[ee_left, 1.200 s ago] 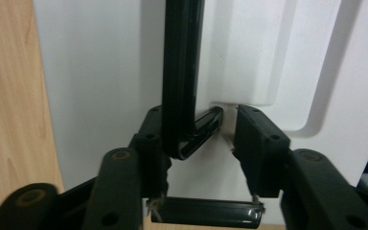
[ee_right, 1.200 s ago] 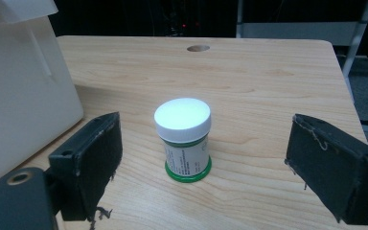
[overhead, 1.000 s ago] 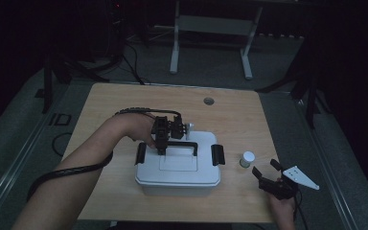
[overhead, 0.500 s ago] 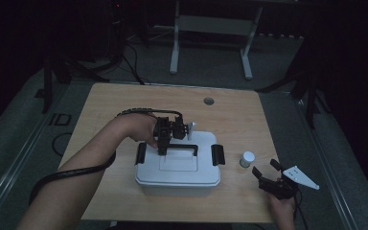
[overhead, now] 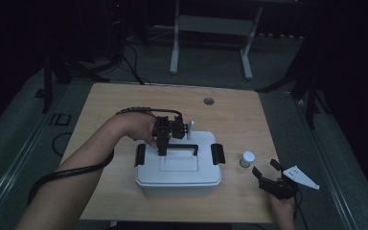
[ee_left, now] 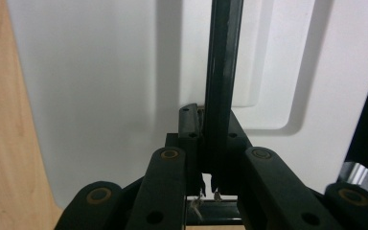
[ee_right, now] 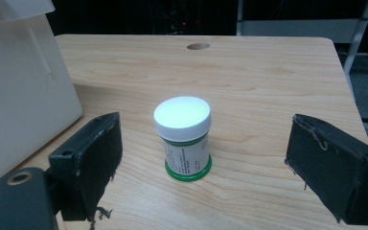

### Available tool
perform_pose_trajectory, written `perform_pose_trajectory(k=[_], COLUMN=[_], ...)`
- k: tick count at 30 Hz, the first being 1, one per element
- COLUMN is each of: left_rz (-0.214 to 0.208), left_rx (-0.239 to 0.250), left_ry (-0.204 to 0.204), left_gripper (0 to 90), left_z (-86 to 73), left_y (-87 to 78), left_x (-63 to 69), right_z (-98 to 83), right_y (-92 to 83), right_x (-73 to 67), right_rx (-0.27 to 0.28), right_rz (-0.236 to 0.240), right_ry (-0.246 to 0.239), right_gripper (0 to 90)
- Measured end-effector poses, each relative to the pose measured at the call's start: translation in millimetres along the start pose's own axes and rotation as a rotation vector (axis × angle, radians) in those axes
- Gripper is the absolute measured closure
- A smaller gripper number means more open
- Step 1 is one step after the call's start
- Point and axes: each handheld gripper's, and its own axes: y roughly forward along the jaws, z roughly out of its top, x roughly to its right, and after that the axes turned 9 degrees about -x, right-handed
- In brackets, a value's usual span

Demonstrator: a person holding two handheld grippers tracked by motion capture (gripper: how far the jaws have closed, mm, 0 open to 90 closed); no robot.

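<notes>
Left gripper (overhead: 162,149) jaws pinching box handle (overhead: 184,146); right gripper (overhead: 267,173) jaws spread before bottle (ee_right: 182,138). Next: lifting lid.

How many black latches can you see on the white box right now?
2. One latch sits at the box's left end, the other latch at its right end, either side of the black handle. The near and far walls could hide more.

Your right gripper (ee_right: 206,167) faces bare tabletop (overhead: 249,115) on both sides of the small jar (ee_right: 182,137); the white box (overhead: 178,165) walls off the left, near the jar.
</notes>
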Motion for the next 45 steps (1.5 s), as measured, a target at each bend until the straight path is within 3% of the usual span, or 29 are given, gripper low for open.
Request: perform_pose_trajectory(k=[11, 24, 32, 45], left_rz=[0.024, 0.028, 0.028, 0.027], left_rx=[0.022, 0.026, 0.029, 0.03], left_ry=[-0.009, -0.052, -0.106, -0.226], left_gripper=[83.9, 83.9, 83.8, 83.8], left_z=[-11.1, -38.2, -68.2, -127.8], left_y=[-22.0, -31.0, -33.9, -27.8], left_x=[0.8, 0.3, 0.3, 1.5], right_z=[0.0, 0.0, 0.2, 0.2], right_y=[0.0, 0.6, 0.6, 0.0], right_x=[0.0, -0.4, -0.8, -0.6], right_rx=[-0.001, -0.005, -0.005, -0.001], right_rz=[-0.002, -0.005, -0.009, -0.01], right_ry=[0.001, 0.001, -0.002, 0.002], right_gripper=[11.9, 11.9, 11.9, 11.8])
